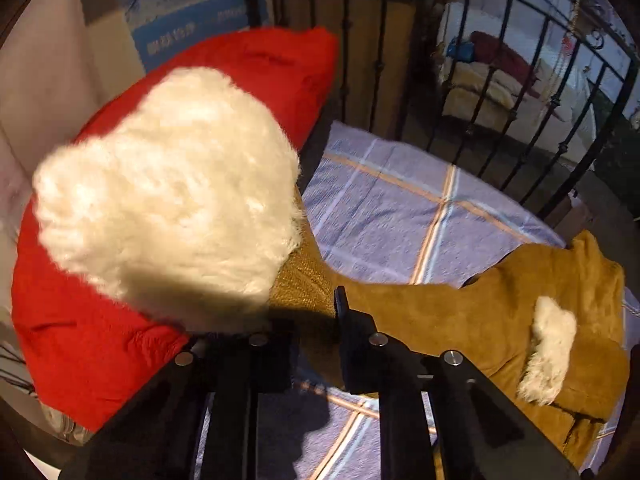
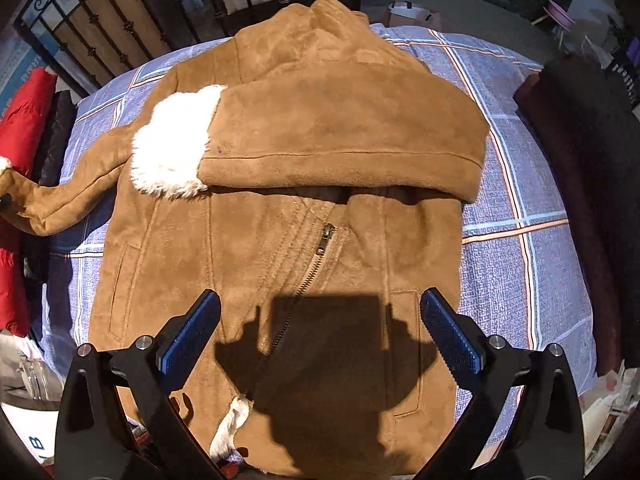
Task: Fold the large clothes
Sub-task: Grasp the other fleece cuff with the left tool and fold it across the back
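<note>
A tan suede jacket (image 2: 280, 240) with white fur cuffs lies front up on the checked bedsheet (image 2: 520, 200). One sleeve is folded across the chest, its fur cuff (image 2: 172, 144) pointing left. The other sleeve (image 2: 60, 200) stretches out to the left. My left gripper (image 1: 308, 320) is shut on that sleeve (image 1: 400, 304) near its fur cuff (image 1: 168, 192), holding it above the bed. My right gripper (image 2: 320, 320) is open and empty, hovering over the jacket's lower front near the zipper (image 2: 320, 240).
A red padded garment (image 1: 80, 340) lies at the left of the bed, also in the right wrist view (image 2: 24, 120). A black iron bed frame (image 1: 500, 100) stands behind. A dark garment (image 2: 580, 200) lies at the right edge.
</note>
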`<state>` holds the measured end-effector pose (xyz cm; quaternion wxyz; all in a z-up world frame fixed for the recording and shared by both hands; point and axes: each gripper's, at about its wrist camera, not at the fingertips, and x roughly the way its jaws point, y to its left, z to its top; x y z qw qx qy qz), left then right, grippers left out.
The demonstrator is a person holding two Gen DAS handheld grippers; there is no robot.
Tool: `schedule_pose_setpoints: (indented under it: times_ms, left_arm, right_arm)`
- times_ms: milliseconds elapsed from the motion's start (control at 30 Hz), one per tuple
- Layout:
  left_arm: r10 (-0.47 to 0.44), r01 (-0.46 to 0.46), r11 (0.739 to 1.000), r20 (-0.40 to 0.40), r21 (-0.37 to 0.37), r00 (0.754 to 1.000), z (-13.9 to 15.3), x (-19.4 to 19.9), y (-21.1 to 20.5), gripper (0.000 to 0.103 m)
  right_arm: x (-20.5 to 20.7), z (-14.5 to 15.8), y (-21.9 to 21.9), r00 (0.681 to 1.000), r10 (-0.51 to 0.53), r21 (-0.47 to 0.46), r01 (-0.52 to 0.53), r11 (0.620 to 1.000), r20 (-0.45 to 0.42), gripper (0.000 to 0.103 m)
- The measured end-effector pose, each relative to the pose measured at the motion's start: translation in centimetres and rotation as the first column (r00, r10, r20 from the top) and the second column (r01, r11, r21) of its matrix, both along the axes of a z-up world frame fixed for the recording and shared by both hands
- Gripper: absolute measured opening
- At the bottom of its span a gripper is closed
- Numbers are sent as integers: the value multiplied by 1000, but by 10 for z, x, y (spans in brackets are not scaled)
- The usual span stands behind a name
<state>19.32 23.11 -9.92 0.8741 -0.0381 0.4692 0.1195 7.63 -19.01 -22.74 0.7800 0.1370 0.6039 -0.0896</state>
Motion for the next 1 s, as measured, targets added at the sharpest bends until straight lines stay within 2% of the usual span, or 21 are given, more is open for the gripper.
schedule_pose_setpoints:
  times_ms: [67, 133, 200, 300, 367, 500, 567, 633, 667, 700, 733, 767, 800, 867, 933, 1000]
  left_arm:
    - [-98, 97, 995, 83, 25, 992, 30, 9, -39, 14]
    - [-228, 220, 973, 151, 70, 962, 51, 17, -90, 14]
    - [-348, 340, 937, 193, 76, 917, 62, 17, -143, 14]
    - [-507, 503, 861, 199, 77, 838, 59, 8, -222, 14]
    - [-606, 600, 795, 175, 91, 776, 45, 0, -273, 14]
    - [-777, 770, 628, 36, 108, 628, -6, -31, -361, 17]
    - [-838, 840, 531, -81, 110, 540, -43, -48, -394, 32]
    - [-874, 895, 441, -192, 67, 446, -80, -63, -417, 44]
    - [-884, 911, 410, -228, 38, 407, -92, -70, -423, 48]
    - [-891, 920, 391, -246, 16, 382, -100, -77, -426, 49]
    - [-893, 923, 385, -254, 0, 372, -104, -85, -423, 55]
    - [-894, 923, 385, -256, -20, 368, -106, -89, -421, 66]
    - [-896, 921, 388, -253, -41, 366, -106, -90, -418, 69]
    - [-897, 913, 403, -225, -67, 380, -94, -95, -404, 70]
    - [-896, 904, 421, -183, -68, 404, -81, -97, -386, 74]
    - [-875, 885, 465, -155, -6, 459, -69, -93, -364, 75]
  right_arm:
    - [-4, -1, -11, 999, -34, 5, 34, 999, 5, 98]
    - [-7, -1, -19, 998, -60, 9, 60, 998, 10, 98]
    - [-10, 0, -28, 996, -87, 15, 86, 996, 14, 98]
    - [-15, 2, -44, 991, -130, 20, 129, 991, 20, 98]
    - [-19, 3, -55, 987, -160, 15, 160, 987, 23, 98]
    - [-33, 1, -78, 975, -222, 5, 222, 975, 12, 98]
    - [-42, -3, -90, 967, -257, 4, 257, 967, -6, 98]
    - [-51, -6, -98, 958, -287, 9, 287, 958, -22, 98]
    - [-55, -7, -101, 954, -298, 11, 298, 955, -28, 98]
    - [-59, -8, -105, 951, -307, 8, 308, 951, -34, 98]
    - [-62, -8, -109, 948, -315, 5, 315, 949, -38, 98]
    - [-65, -9, -112, 946, -323, 3, 323, 946, -40, 98]
    - [-67, -10, -116, 942, -332, 1, 332, 943, -43, 98]
    - [-69, -12, -124, 936, -349, -2, 349, 937, -46, 98]
    - [-63, -10, -130, 934, -354, 5, 355, 935, -38, 98]
    - [-49, -6, -132, 942, -335, 20, 335, 942, -17, 98]
